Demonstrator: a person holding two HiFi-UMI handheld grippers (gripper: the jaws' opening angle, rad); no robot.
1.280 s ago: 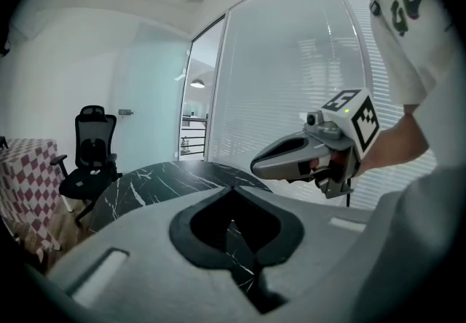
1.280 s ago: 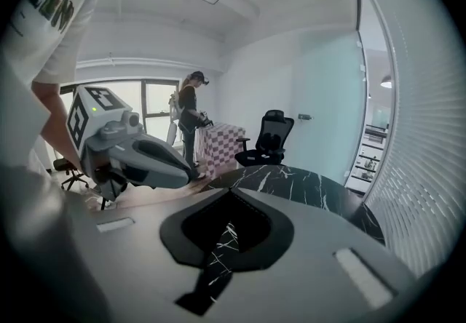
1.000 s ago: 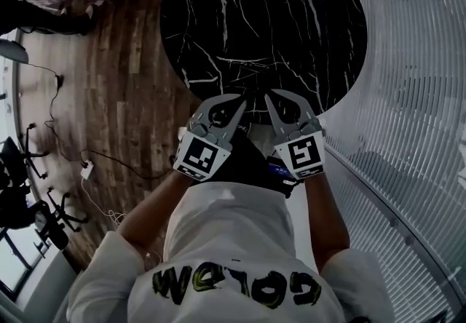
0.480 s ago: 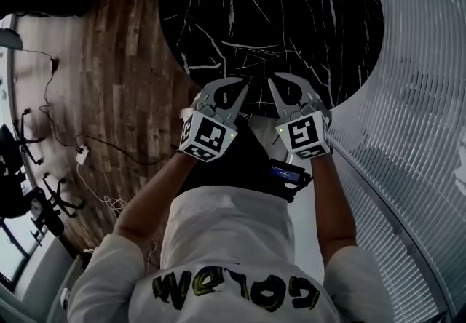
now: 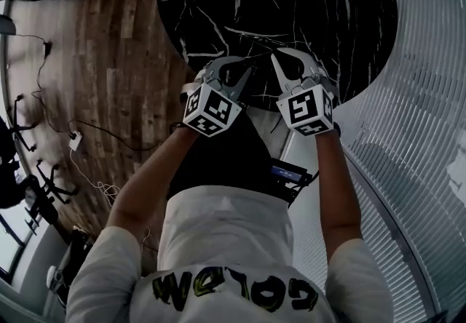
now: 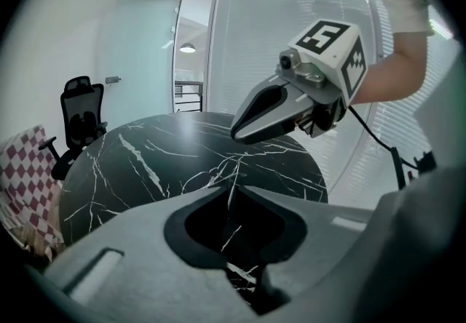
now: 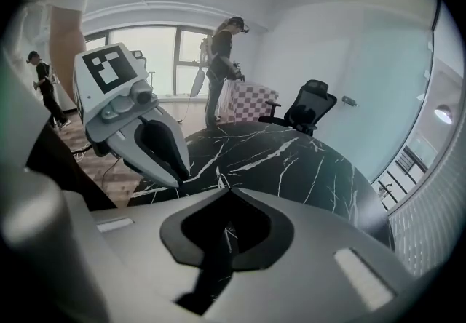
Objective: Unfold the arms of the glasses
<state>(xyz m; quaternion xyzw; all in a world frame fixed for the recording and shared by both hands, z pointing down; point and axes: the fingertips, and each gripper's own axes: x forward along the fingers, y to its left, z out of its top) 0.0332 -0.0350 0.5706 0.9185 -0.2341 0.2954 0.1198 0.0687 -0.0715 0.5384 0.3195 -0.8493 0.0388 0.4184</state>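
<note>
Over table (image 5: pixel 291 1), advanced since before: left tool (image 6: pixel 231 188) opening, right tool (image 7: pixel 229 189) closed, both empty.

The surface (image 5: pixel 291 1) is showing black with thin white veins, the floor (image 5: pixel 109 60) at its nine o'clock brown wood planks. At six o'clock the shirt (image 5: pixel 226 234) is showing white with yellow lettering, and the right tool (image 5: pixel 279 60) grey, its cube (image 5: pixel 307 110) black-and-white.

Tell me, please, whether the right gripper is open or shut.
Shut: the right gripper shows its jaw tips meeting, with nothing between them.
</note>
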